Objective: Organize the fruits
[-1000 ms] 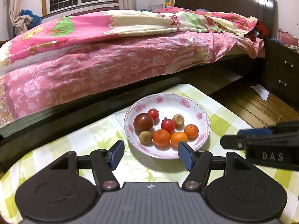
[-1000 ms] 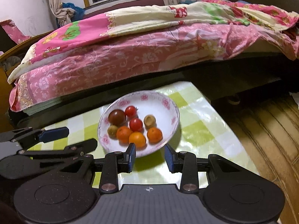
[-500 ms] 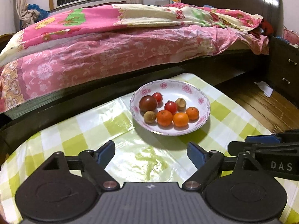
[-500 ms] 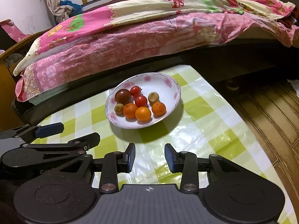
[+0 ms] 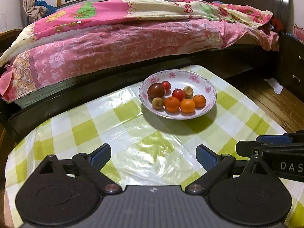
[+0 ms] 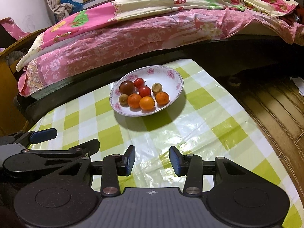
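One shallow white ceramic bowl with a pink floral rim [image 5: 208, 89]. In it, eight fruits:
- three round orange mandarins [image 5: 172, 104], [image 5: 187, 105], [image 5: 199, 100];
- two small glossy red cherry tomatoes [image 5: 166, 85], [image 5: 178, 94];
- one larger dark reddish-brown tomato [image 5: 156, 91];
- two small tan-brown round fruits, kind unclear [image 5: 157, 103], [image 5: 188, 92].

One surface under a glossy green-and-white checked plastic cloth [image 5: 121, 133]. One bed with pink floral bedding [image 5: 114, 43]. Two black claws with blue pads: left claw [image 5: 153, 154], right claw [image 6: 152, 160].
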Motion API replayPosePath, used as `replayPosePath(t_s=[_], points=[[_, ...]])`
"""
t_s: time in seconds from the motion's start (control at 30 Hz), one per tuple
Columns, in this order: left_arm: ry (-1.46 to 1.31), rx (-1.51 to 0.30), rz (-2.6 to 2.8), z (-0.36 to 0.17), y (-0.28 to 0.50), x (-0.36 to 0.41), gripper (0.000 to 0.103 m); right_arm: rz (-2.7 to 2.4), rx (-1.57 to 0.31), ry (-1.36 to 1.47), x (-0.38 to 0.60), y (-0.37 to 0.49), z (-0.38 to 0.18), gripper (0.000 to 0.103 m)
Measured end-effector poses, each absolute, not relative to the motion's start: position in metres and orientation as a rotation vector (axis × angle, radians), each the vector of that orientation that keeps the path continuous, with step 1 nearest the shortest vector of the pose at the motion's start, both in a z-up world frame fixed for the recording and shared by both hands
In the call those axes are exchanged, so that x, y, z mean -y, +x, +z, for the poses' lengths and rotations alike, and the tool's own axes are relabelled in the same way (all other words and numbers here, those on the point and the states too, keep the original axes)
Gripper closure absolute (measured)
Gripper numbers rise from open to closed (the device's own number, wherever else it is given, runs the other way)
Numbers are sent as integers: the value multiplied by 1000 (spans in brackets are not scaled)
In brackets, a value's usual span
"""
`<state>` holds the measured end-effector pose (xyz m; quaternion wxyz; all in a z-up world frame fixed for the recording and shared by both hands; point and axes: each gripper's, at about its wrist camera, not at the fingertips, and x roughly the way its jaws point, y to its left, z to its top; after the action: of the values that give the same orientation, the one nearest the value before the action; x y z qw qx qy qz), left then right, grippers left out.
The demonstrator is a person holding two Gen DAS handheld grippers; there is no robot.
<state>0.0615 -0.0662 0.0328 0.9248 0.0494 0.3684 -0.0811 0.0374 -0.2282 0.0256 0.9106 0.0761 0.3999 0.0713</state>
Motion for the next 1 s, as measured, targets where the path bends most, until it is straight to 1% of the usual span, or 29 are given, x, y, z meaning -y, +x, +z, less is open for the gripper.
replayPosePath(t_s=[1.0], points=[[115, -765, -122, 35, 16, 61, 0, 147, -852, 155, 216, -11, 21, 65]])
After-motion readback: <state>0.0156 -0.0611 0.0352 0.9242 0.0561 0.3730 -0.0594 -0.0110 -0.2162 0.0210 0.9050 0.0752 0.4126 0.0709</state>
